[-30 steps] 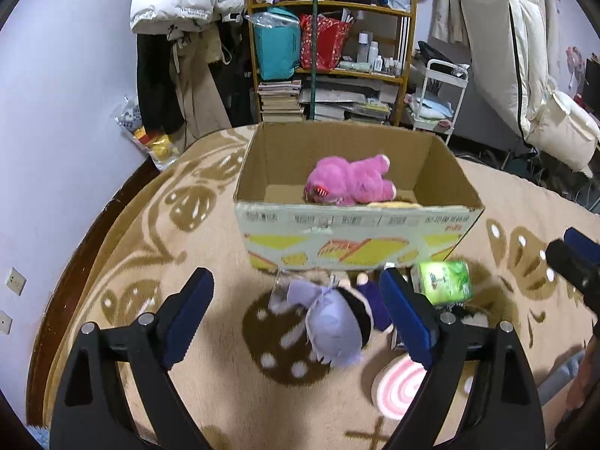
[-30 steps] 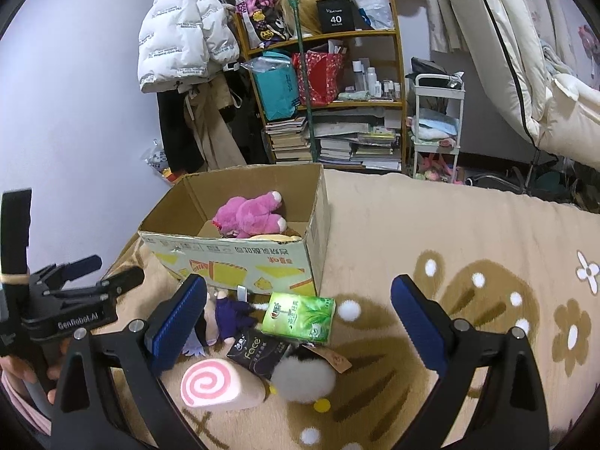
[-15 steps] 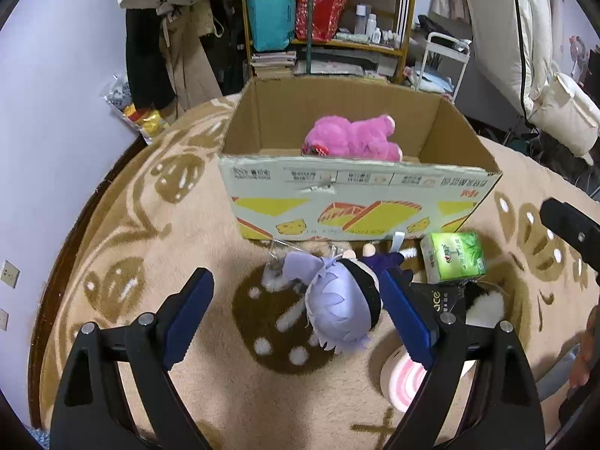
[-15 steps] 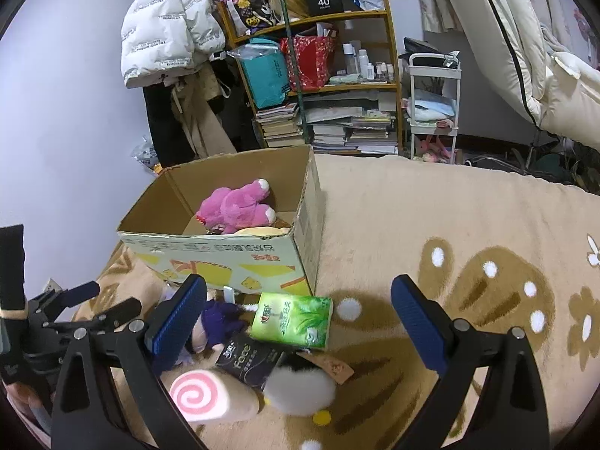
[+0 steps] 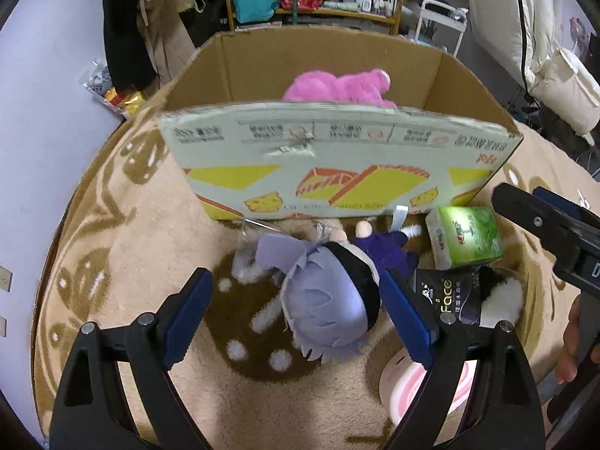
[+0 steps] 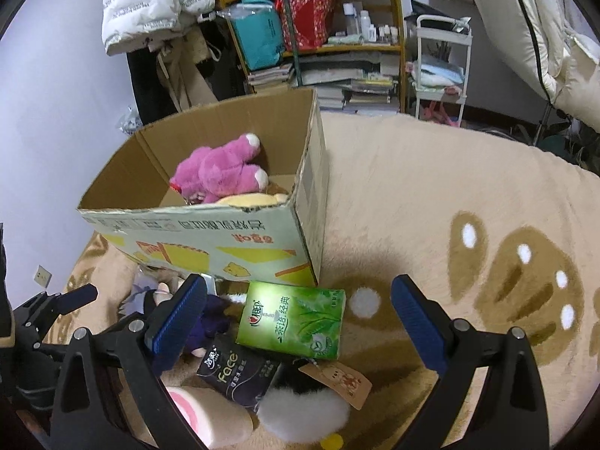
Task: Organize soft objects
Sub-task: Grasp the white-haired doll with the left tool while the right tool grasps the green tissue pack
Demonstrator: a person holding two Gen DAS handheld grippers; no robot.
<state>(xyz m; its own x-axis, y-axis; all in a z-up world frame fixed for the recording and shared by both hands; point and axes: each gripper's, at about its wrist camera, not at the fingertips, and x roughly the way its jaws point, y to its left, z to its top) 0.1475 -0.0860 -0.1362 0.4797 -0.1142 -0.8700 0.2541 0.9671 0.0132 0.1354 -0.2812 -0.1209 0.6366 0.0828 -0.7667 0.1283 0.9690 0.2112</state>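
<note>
A: What can you see of the left gripper [image 5: 296, 307]?

B: Its two blue fingers stand wide apart, nothing clamped. The purple-haired doll [image 5: 330, 300] lies on the carpet [image 5: 150, 247] between them, nearer to the right finger, which seems to touch its head. Its face is turned away, so I cannot make it out.

A: And the right gripper [image 6: 300, 318]?

B: Also spread apart, holding nothing. It hangs over the green tissue pack [image 6: 292, 318]. From this view the doll is mostly covered by the left finger; only a dark purple body part shows.

A: Where are the other soft things?

B: The pink plush bear [image 6: 221, 168] lies inside the cardboard box [image 6: 210, 236], on top of a yellowish plush [image 6: 255, 199] of which only the upper edge appears over the box wall. In the left wrist view the front wall hides most of the bear.

A: And near the doll?

B: A dark "Face" tissue pack [image 6: 236, 373] beside the green one, a pink swirl cushion [image 6: 210, 412] cut by the gripper arm, and a white and black fluffy toy [image 6: 303, 408] with a paper tag. What animal it is I cannot tell.
</note>
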